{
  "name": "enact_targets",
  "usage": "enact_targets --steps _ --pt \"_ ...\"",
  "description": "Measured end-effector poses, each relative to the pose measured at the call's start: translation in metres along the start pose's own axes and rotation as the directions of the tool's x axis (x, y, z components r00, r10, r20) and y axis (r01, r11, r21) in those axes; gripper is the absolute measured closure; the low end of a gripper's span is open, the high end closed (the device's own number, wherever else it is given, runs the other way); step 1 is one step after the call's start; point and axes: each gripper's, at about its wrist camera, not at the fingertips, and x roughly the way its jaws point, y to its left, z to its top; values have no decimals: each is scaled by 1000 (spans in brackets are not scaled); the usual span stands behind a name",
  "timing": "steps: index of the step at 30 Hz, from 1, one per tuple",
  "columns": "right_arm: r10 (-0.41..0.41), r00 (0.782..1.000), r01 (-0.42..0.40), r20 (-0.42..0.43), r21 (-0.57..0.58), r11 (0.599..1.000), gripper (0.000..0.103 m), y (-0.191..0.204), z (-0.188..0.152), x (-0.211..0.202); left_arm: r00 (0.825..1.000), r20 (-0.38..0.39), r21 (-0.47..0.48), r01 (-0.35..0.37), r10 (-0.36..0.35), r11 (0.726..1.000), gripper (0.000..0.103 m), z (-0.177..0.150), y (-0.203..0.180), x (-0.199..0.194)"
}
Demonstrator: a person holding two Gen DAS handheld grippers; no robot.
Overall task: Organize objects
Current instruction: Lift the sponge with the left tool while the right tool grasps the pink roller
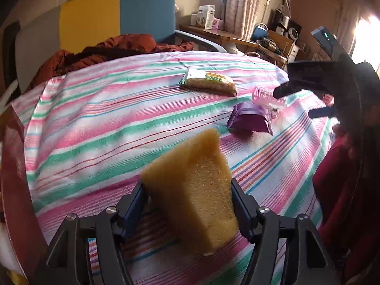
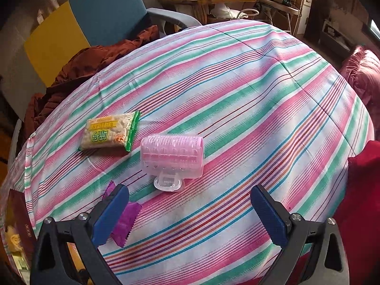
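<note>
The snack packet (image 2: 109, 134) reads "WEIDAY" beside the pink hair roller (image 2: 172, 156); left gripper (image 1: 187, 204) clasps a porous yellow sponge (image 1: 192, 185), right gripper (image 2: 190, 216) jaws gape empty.

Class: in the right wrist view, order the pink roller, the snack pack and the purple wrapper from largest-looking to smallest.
1. Pink roller
2. Snack pack
3. Purple wrapper, unsure: a finger hides part of it.
</note>
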Motion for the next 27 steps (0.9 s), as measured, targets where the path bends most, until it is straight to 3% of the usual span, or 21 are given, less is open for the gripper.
enact_targets --steps 10,14,18,27 --pt "-3 999 5 -37 36 999 0 -6 0 6 1000 -1 22 9 -9 1000 35 -1 -5 2" --pt "60 997 -56 -44 85 995 0 -9 4 1 1000 -1 20 18 -18 1000 35 -1 -4 2" --pt "71 997 -67 -29 125 990 0 -9 14 1 1000 0 14 30 -30 999 35 -1 -2 2" --pt "-30 999 31 -25 24 999 0 18 30 28 999 2 18 35 -35 999 35 -2 -2 2"
